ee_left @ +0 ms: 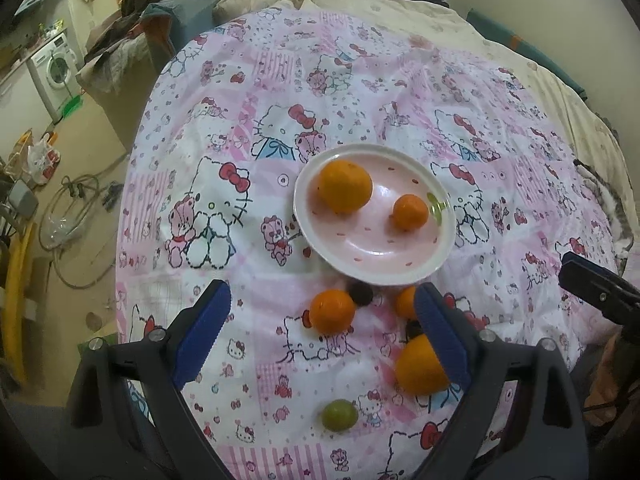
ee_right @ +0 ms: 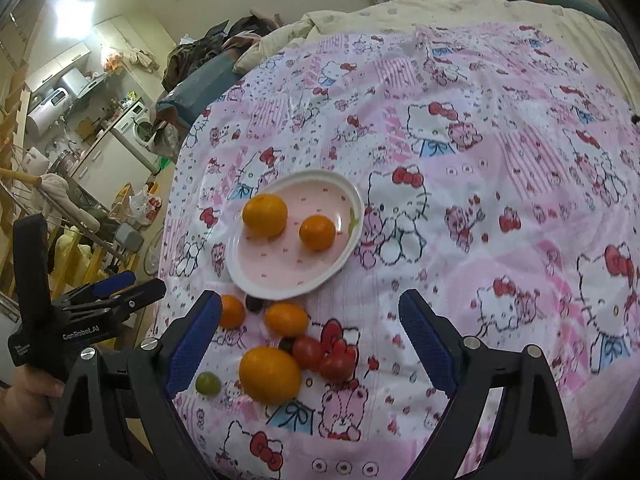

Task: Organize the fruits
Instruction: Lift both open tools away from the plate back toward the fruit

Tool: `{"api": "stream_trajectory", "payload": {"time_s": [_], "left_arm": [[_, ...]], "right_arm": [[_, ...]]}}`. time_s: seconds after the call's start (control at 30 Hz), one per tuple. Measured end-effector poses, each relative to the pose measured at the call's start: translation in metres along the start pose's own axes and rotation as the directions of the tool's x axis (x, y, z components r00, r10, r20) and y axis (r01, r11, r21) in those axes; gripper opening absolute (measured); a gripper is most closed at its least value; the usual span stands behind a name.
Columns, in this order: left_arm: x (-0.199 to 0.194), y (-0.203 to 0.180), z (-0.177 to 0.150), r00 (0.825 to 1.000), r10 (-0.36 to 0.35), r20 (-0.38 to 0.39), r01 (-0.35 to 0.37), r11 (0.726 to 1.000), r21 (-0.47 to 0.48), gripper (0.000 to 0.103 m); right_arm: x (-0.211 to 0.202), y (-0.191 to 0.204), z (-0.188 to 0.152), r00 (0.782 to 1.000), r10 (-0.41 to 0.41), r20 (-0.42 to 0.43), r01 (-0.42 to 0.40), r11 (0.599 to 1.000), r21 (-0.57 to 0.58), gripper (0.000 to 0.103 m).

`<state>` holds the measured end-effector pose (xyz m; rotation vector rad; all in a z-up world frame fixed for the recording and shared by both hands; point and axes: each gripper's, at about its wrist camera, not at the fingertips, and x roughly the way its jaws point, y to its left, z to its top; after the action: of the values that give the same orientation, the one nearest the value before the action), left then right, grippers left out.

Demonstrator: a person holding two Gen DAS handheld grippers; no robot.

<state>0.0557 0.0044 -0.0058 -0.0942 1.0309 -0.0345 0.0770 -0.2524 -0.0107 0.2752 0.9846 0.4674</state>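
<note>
Two blue-padded tools hover over a bed (ee_left: 400, 92) spread with a pink cartoon-cat sheet, both with fingers spread wide and holding nothing. The left tool (ee_left: 324, 320) points toward twelve o'clock, its fingers framing a small orange (ee_left: 333, 311) on the sheet just short of the plate (ee_left: 372, 268). The right tool (ee_right: 310, 328) also faces twelve o'clock, level and well above the fabric, its fingers apart over a cluster of loose fruit. From its camera the left tool (ee_right: 108, 296) shows at nine o'clock, gripped by a bare hand (ee_right: 28, 404).

The pink plate with a white rim already carries a large orange (ee_left: 345, 186) at its ten o'clock side and a smaller orange (ee_left: 410, 211) toward three o'clock, the two apart. On the sheet at the plate's six o'clock lie another big orange (ee_right: 270, 375), an oval orange fruit (ee_right: 286, 319), two red tomatoes (ee_right: 323, 357) touching each other, a green grape (ee_right: 208, 383) and a dark grape (ee_right: 254, 303) just beside the rim.
</note>
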Motion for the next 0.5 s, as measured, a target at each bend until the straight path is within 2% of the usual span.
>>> {"api": "stream_trajectory", "payload": {"time_s": [0.23, 0.5], "left_arm": [[0.001, 0.003, -0.009, 1.000, 0.002, -0.010, -0.002, 0.999, -0.032, 0.091], [0.017, 0.012, -0.005, 0.999, 0.025, -0.025, -0.027, 0.996, -0.087, 0.091]], "right_arm": [[0.012, -0.002, -0.007, 0.999, 0.001, -0.040, 0.000, 1.000, 0.025, 0.092], [0.029, -0.013, -0.007, 0.995, 0.044, -0.086, -0.034, 0.993, 0.115, 0.092]]}}
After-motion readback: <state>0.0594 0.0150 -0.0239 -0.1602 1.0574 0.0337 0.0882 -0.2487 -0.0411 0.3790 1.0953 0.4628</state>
